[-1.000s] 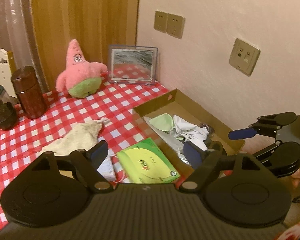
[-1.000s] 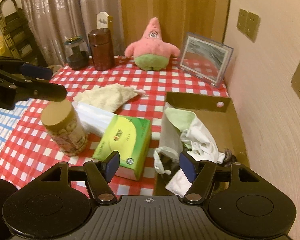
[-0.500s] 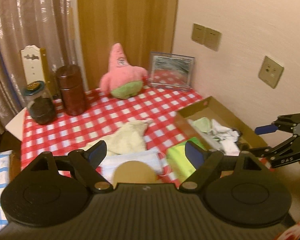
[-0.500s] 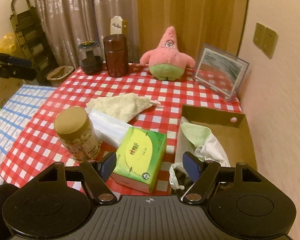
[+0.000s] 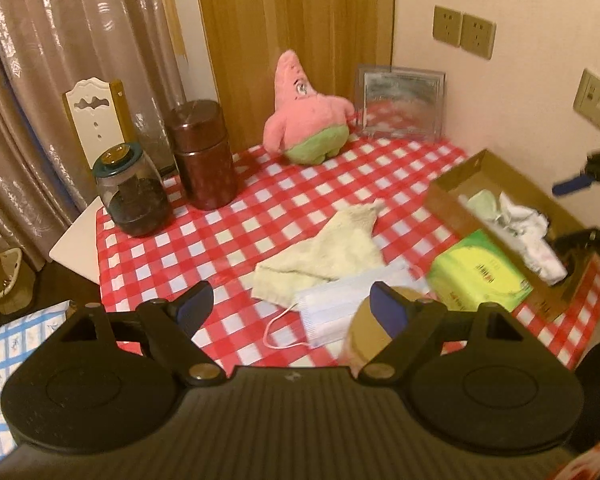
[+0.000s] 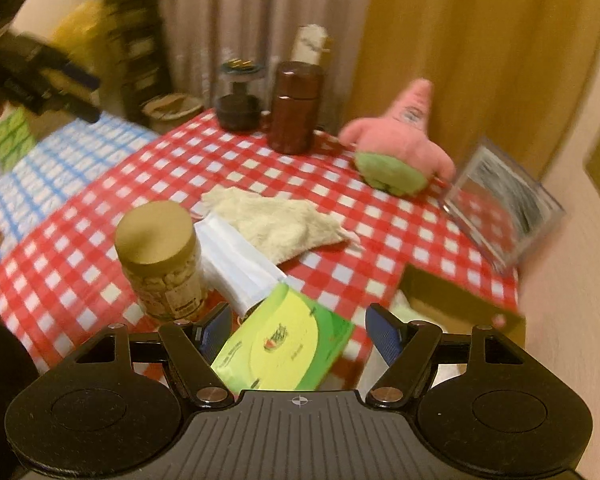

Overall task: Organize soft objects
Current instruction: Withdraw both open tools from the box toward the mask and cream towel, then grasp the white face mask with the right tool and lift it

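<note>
A cream cloth [image 5: 324,254] [image 6: 276,220] lies mid-table with a pale blue face mask [image 5: 340,306] [image 6: 236,264] against its near edge. A pink star plush [image 5: 304,120] [image 6: 404,144] sits at the back. A cardboard box [image 5: 448,196] [image 6: 460,300] at the right holds white and green soft items [image 5: 516,224]. A green tissue pack [image 5: 480,272] [image 6: 284,344] lies beside the box. My left gripper [image 5: 296,308] is open and empty above the table's near edge. My right gripper [image 6: 300,326] is open and empty over the tissue pack.
A gold-lidded jar [image 6: 160,256] [image 5: 368,332] stands near the front. A brown canister [image 5: 204,152] [image 6: 296,108] and a dark glass jar [image 5: 132,192] [image 6: 238,100] stand at the back left. A framed picture [image 5: 400,100] [image 6: 500,204] leans against the wall.
Both grippers have pulled back and swung left, away from the box. The left view now takes in more of the table's left side. Both stay open.
</note>
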Demonstrator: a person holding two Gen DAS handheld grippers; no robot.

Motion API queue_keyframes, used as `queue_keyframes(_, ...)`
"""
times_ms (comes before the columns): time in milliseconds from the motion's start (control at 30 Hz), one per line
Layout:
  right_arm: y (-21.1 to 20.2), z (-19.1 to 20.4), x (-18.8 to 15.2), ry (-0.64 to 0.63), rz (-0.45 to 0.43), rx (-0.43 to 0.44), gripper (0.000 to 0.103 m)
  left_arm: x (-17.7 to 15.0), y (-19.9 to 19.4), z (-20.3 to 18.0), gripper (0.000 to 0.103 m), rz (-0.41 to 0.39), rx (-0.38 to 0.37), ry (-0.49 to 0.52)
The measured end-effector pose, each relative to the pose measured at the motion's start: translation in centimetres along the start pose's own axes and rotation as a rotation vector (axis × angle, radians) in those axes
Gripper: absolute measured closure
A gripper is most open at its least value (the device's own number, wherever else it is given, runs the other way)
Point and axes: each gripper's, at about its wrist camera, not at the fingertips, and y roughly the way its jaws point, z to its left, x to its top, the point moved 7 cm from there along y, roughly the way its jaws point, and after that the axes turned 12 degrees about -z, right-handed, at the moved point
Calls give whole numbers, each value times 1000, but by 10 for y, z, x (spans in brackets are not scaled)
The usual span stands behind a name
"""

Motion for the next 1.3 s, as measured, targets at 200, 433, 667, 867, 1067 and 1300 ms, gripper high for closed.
queue_keyframes(200, 42, 19, 5, -234, 43, 130, 30, -14, 30, 15, 19, 29, -22, 28)
queue_keyframes(433, 95, 37, 1, -420, 116, 315, 30, -32, 68, 22, 19, 60, -52, 113)
queue_keyframes(667, 148, 46, -2, -490, 196, 395, 30, -48, 100, 28, 19, 60, -83, 246)
queue_keyframes(867, 182, 61, -19, -554, 259, 467, 30, -55, 125, 38, 19, 51, -105, 278)
queue_keyframes(1067, 211, 70, -36, -573, 314, 523, 37, -65, 145, 42, 19, 57, -128, 310)
queue_keyframes(1300, 233, 75, -52, -630, 357, 553, 46, -81, 163, 42, 19, 112, -151, 351)
